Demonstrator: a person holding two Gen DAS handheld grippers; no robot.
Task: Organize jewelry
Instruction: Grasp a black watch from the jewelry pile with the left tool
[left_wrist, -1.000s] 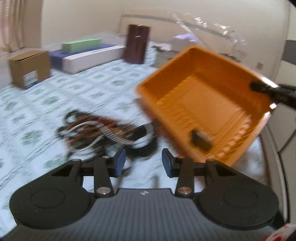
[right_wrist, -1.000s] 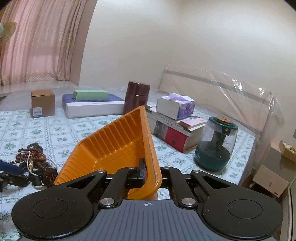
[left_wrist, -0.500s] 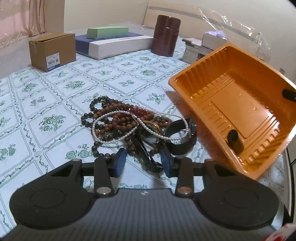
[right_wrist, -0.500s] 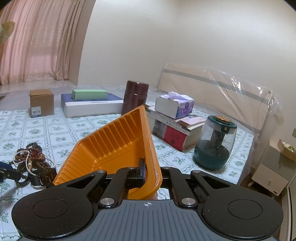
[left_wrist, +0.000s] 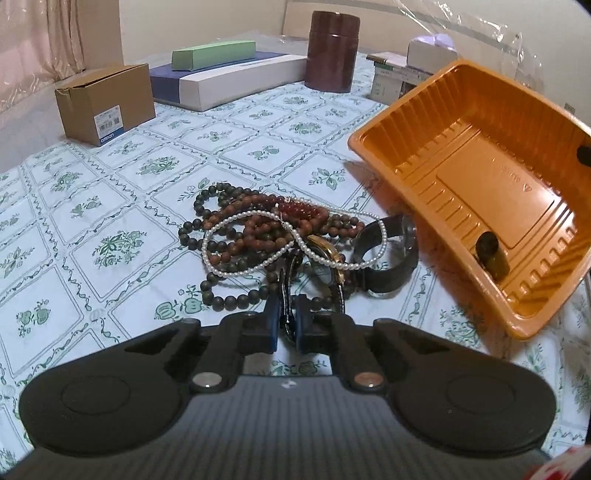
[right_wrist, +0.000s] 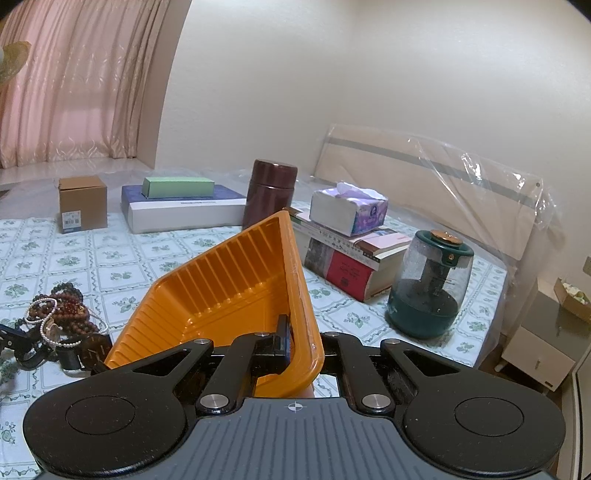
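Observation:
A tangle of jewelry (left_wrist: 266, 236) lies on the patterned cloth: brown and dark bead strings, a pearl string (left_wrist: 236, 218), a gold-cased watch (left_wrist: 325, 254) and a black watch (left_wrist: 388, 251). My left gripper (left_wrist: 287, 319) sits at the near edge of the pile. Its jaws are closing, and the blue pads press on the gold watch's black strap (left_wrist: 286, 291). My right gripper (right_wrist: 299, 343) is shut on the rim of the orange tray (right_wrist: 229, 280), holding it tilted toward the pile. A small dark item (left_wrist: 491, 253) rests low inside the tray (left_wrist: 461, 122).
At the back stand a cardboard box (left_wrist: 105, 101), a flat white-and-blue box (left_wrist: 236, 83) with a green box (left_wrist: 212, 54) on it, and a brown canister (left_wrist: 332, 50). To the right are a tissue box (right_wrist: 347, 210) on books and a green glass jar (right_wrist: 430, 284).
My left gripper has come down to the near edge of the pile and its jaws have closed on the black watch strap. The right gripper and the tray have kept still.

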